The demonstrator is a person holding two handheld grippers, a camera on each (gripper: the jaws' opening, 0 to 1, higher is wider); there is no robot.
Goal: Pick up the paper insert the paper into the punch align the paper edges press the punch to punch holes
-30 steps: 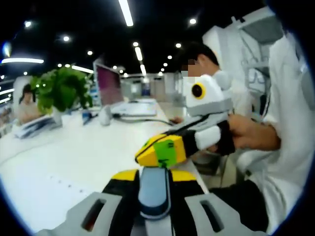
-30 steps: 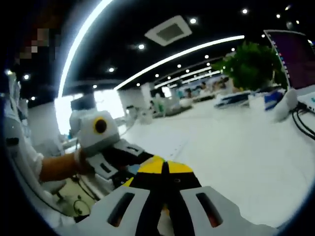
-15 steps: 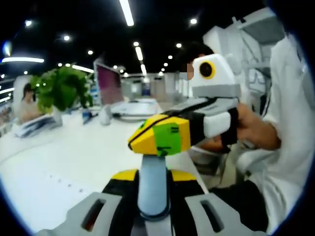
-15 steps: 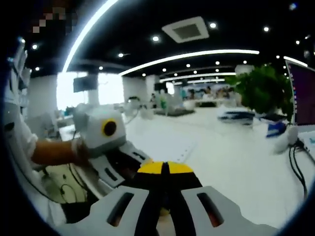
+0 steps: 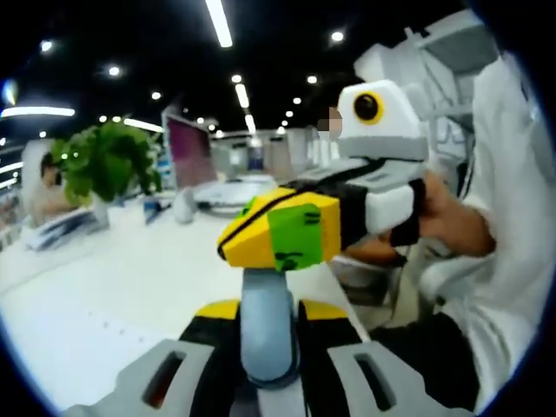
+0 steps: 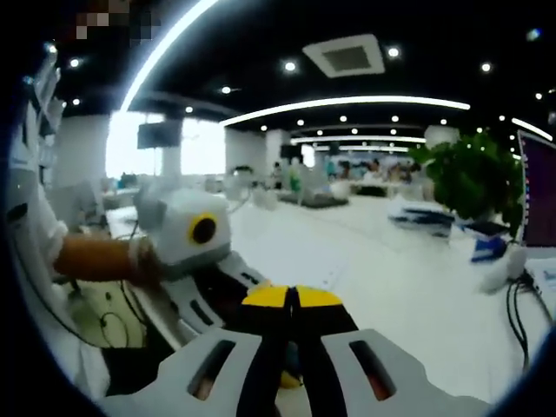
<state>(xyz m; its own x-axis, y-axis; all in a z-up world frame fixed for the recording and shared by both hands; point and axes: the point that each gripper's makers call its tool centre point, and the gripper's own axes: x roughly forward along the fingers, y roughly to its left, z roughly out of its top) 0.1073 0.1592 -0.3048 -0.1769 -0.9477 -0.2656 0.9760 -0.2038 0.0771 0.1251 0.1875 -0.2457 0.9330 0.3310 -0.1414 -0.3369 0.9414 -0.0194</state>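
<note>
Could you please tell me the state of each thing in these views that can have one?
Left tool: closed around a grey piece I cannot identify.
Right tool: shut, jaws together.
Paper: flat on the table, seemingly dotted with holes along one edge.
Monitor: on, screen lit pink.

A white desk (image 5: 113, 278) with a leafy plant (image 5: 104, 161) and monitor (image 5: 187, 148) under dark ceiling striplights (image 6: 339, 104).
</note>
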